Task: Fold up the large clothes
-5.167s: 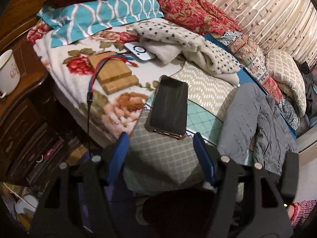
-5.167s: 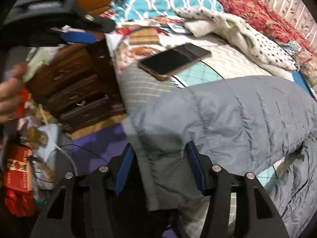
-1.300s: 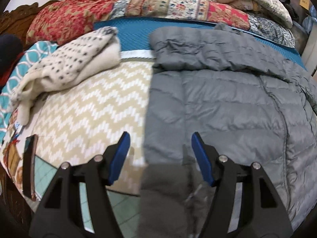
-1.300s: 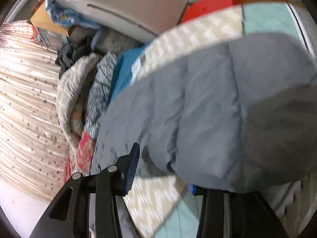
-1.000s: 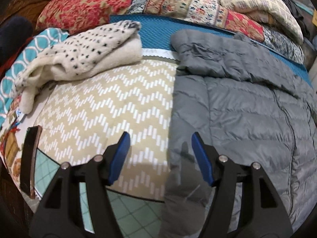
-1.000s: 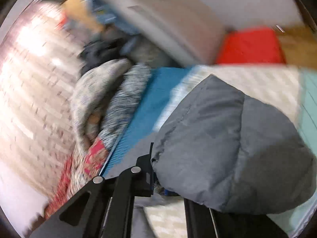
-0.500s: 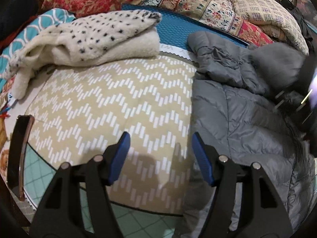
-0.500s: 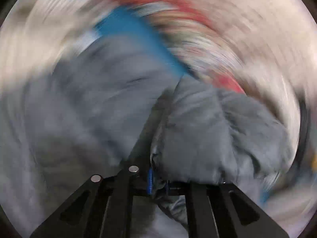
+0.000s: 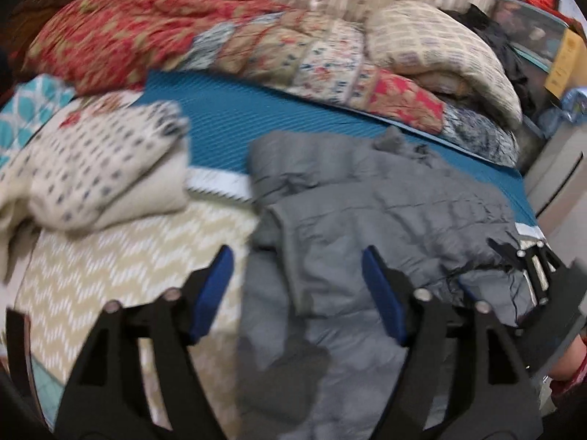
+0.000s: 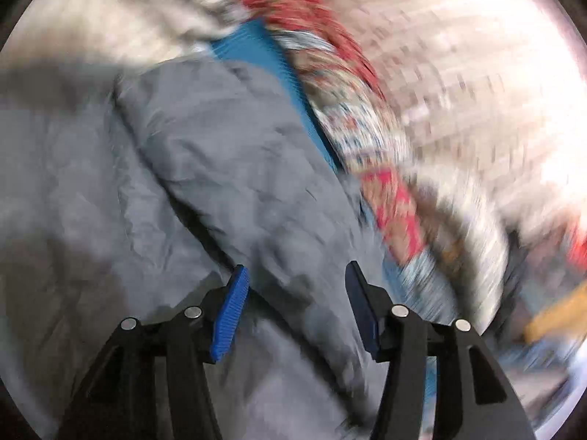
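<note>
Sleeve was already folded across the grey puffer jacket (image 9: 385, 220); body folds remained. Left gripper (image 9: 297, 286) was spreading wide, empty; right gripper (image 10: 293, 308) was narrowing over fabric, unpinched.

I can read no text, label, brand or number in my two views. The pictures are blurred, and the yellow box (image 9: 563, 62) at two o'clock shows no legible writing.

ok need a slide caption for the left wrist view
Left claw opening above a grey puffer jacket spread on the bed, a spotted cream blanket beside it.
</note>
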`<move>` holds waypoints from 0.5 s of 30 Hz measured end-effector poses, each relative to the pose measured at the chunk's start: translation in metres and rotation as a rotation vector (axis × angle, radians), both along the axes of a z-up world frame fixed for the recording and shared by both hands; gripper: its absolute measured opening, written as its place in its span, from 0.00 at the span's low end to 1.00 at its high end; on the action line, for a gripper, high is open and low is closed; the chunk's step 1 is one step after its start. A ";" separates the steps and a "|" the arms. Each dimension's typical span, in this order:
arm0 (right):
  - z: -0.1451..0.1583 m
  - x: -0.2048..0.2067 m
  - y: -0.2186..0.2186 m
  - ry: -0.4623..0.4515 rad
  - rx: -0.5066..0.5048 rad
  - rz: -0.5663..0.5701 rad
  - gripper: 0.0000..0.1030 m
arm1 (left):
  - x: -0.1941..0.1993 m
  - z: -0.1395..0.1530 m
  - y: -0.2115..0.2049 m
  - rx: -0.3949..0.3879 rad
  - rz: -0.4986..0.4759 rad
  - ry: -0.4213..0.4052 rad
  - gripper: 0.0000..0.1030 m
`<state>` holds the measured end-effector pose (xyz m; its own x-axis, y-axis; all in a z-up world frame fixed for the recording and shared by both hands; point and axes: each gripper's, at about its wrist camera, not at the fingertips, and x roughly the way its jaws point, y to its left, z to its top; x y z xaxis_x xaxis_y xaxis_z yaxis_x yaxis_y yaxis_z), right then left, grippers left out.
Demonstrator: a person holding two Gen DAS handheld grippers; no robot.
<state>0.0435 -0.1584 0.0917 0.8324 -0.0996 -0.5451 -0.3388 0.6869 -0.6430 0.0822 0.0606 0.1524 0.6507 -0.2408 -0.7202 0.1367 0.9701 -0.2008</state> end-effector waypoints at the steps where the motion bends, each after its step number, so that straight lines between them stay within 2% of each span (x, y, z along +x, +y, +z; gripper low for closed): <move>1: 0.013 0.005 -0.022 0.021 0.127 -0.060 0.66 | 0.005 -0.002 -0.006 0.015 -0.002 -0.002 0.70; 2: 0.025 0.011 -0.049 0.045 0.274 -0.118 0.66 | 0.008 -0.005 -0.010 0.029 -0.001 -0.003 0.70; 4: 0.039 0.020 -0.088 0.082 0.501 -0.198 0.66 | 0.019 -0.021 -0.018 0.068 -0.005 0.027 0.69; 5: 0.040 0.030 -0.116 0.109 0.621 -0.264 0.66 | 0.022 -0.027 -0.020 0.077 -0.012 0.039 0.61; 8: 0.032 0.052 -0.162 0.171 0.774 -0.383 0.66 | 0.027 -0.051 -0.035 0.155 -0.070 0.064 0.39; 10: 0.009 0.067 -0.192 0.223 0.851 -0.484 0.66 | 0.036 -0.070 -0.050 0.235 -0.097 0.065 0.31; 12: -0.007 0.073 -0.217 0.248 0.940 -0.536 0.66 | 0.052 -0.082 -0.062 0.316 -0.098 0.044 0.29; 15: -0.022 0.073 -0.234 0.245 1.016 -0.596 0.66 | 0.078 -0.080 -0.078 0.404 -0.098 -0.036 0.29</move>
